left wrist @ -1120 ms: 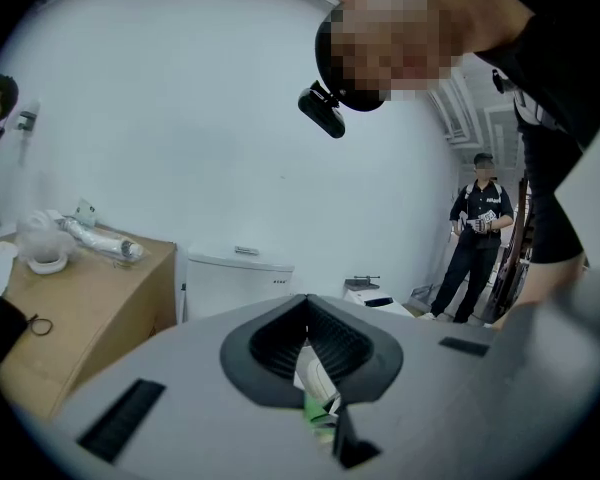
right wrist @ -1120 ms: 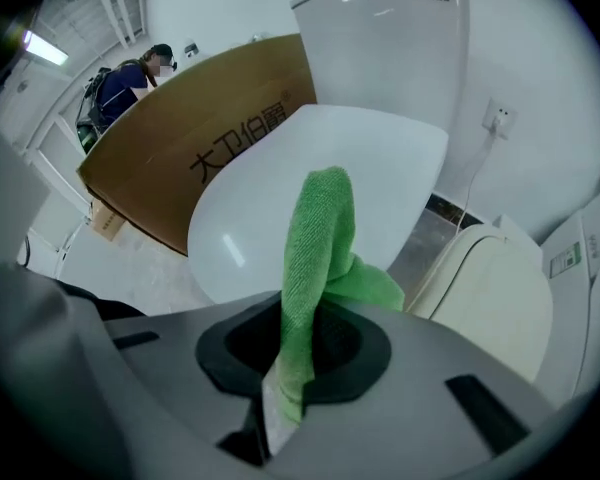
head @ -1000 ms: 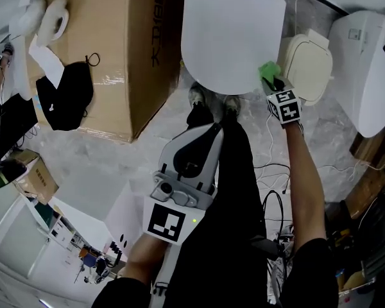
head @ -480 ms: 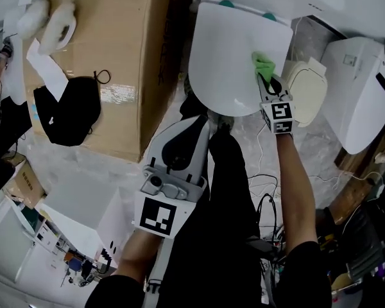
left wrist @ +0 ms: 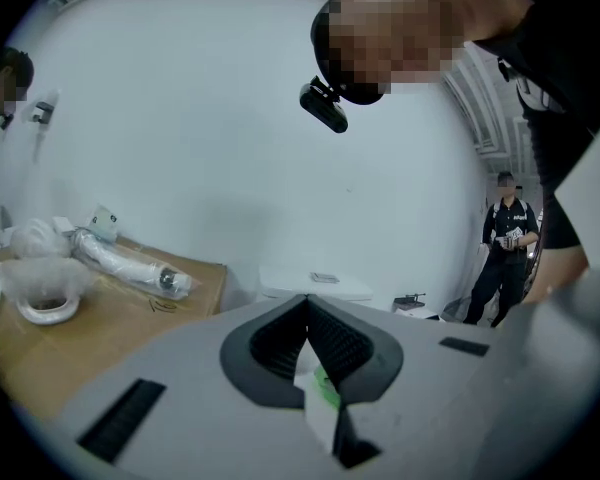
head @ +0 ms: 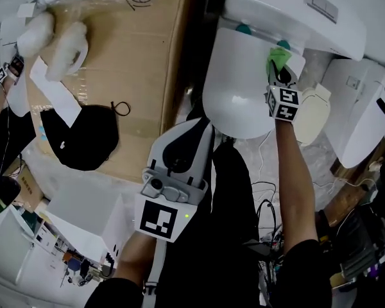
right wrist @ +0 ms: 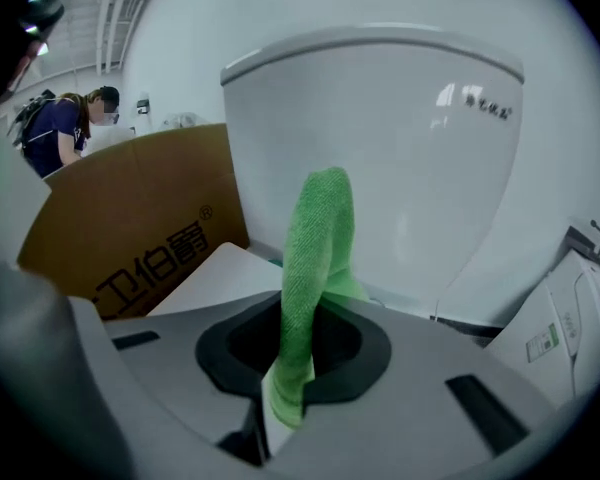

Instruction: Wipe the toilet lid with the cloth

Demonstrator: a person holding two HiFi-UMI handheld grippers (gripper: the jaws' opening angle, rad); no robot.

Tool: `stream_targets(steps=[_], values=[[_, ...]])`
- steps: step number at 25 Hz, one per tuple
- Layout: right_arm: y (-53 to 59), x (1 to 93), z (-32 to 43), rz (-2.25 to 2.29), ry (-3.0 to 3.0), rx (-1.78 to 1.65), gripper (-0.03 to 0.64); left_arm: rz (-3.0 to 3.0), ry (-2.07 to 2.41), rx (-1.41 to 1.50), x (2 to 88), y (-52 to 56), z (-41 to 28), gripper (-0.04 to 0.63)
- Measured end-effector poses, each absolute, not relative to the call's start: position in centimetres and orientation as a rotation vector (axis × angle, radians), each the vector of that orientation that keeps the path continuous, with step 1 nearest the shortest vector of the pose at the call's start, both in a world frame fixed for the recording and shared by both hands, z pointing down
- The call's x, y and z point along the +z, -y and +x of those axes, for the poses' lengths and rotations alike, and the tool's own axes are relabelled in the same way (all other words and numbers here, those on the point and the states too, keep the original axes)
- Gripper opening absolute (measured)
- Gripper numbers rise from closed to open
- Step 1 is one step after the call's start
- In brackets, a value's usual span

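Green cloth (head: pixel 279 58) was clamped in the right gripper (head: pixel 277 76) at the toilet lid's (head: pixel 237 82) rear edge; left gripper (left wrist: pixel 306 303) was recorded with jaws together, well apart.

Right gripper (head: pixel 278 77) and cloth (head: pixel 279 58) now farther up toilet lid (head: pixel 234 88), near tank (head: pixel 289 8).

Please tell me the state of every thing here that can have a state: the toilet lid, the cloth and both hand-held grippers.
Toilet lid: down, closed over the bowl.
Green cloth: clamped at one end, the free end pressed on the lid's rear right part.
Right hand-held gripper: shut on the cloth.
Left hand-held gripper: shut, holding nothing, away from the toilet.
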State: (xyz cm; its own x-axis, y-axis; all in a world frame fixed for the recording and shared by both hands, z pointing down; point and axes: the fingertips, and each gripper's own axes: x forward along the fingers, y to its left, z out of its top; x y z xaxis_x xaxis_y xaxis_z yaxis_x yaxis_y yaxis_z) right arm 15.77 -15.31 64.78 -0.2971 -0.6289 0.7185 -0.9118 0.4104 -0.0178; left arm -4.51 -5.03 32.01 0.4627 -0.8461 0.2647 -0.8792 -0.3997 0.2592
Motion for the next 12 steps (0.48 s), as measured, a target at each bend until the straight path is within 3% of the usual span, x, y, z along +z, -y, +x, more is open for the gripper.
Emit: stream_targets(steps=[12], values=[[16.8, 70.5, 13.1, 1.246, 1.897, 0.687, 0.051, 2.323, 1.439, 0.113, 33.5, 10.0, -8.3, 0.006]])
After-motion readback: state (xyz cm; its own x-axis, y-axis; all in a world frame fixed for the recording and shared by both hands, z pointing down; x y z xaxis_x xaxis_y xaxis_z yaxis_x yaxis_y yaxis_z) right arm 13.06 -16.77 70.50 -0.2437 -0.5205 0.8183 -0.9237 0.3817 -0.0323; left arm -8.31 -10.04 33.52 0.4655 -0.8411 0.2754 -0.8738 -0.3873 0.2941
